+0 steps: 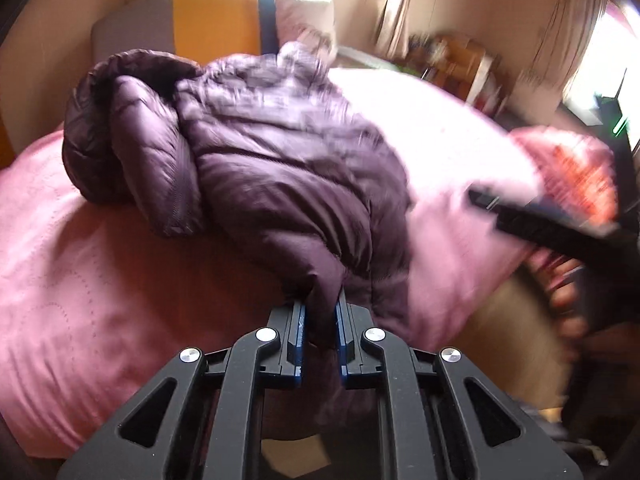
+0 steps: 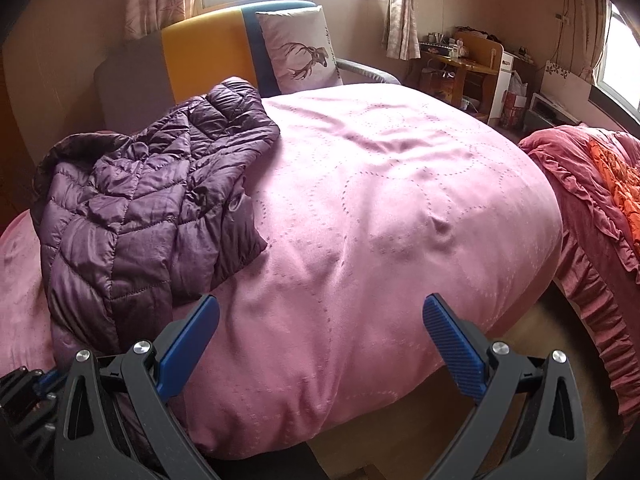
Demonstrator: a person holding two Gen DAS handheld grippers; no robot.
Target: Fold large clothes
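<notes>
A dark purple quilted puffer jacket (image 1: 256, 160) lies bunched on the left part of a pink bed (image 1: 80, 280). My left gripper (image 1: 322, 304) is shut on the jacket's near hem at the bed's front edge. In the right wrist view the jacket (image 2: 144, 208) sits to the left on the pink bed (image 2: 380, 200). My right gripper (image 2: 320, 312) is open and empty above the bed's front edge, to the right of the jacket. The right gripper also shows blurred in the left wrist view (image 1: 532, 220).
A deer-print pillow (image 2: 300, 52) leans on the orange and grey headboard (image 2: 200, 52). A red ruffled quilt (image 2: 600, 200) lies at the right. A wooden desk (image 2: 460, 68) with clutter stands in the far corner. Floor (image 2: 520, 360) lies below the bed's right edge.
</notes>
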